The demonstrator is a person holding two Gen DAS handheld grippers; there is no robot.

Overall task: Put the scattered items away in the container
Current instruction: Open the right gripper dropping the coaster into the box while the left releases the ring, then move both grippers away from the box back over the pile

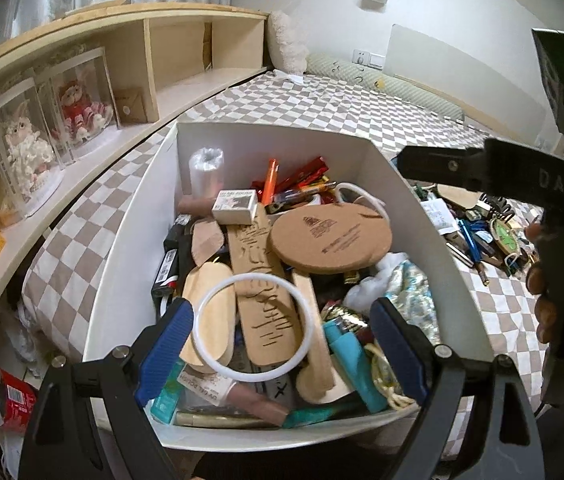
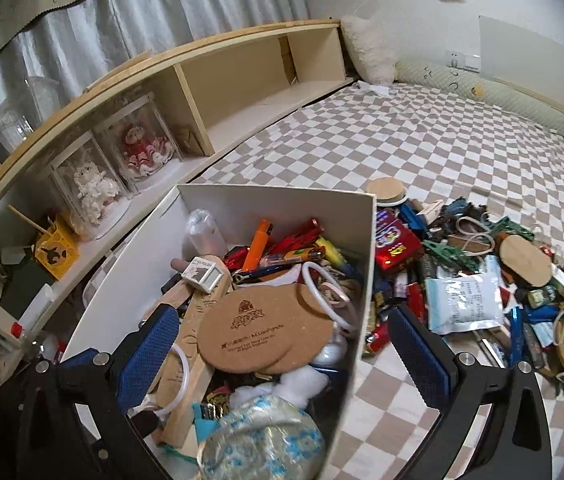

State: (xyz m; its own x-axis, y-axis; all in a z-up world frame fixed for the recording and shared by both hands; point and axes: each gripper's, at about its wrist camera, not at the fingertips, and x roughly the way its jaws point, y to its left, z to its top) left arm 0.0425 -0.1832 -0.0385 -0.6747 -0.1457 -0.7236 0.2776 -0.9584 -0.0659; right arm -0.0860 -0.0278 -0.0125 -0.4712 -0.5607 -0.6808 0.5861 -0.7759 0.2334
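sitting on a checked bed (image 1: 321, 100), the white container (image 1: 142, 208) is heaped with clutter. at its left stands a small white box (image 1: 235, 205) whose label is too blurred to read; a flat wooden strip with cut-out lettering (image 1: 258, 276) lies under a white ring (image 1: 256, 326). the left gripper (image 1: 282, 344) hovers over these, jaws spread, nothing between them. a round cork coaster (image 2: 266, 326) carries a printed logo, small text illegible. the right gripper (image 2: 282, 344), marked "das" on its side, is spread and empty, straddling the container's right wall. the scattered pile (image 2: 481, 280) lies right of the container.
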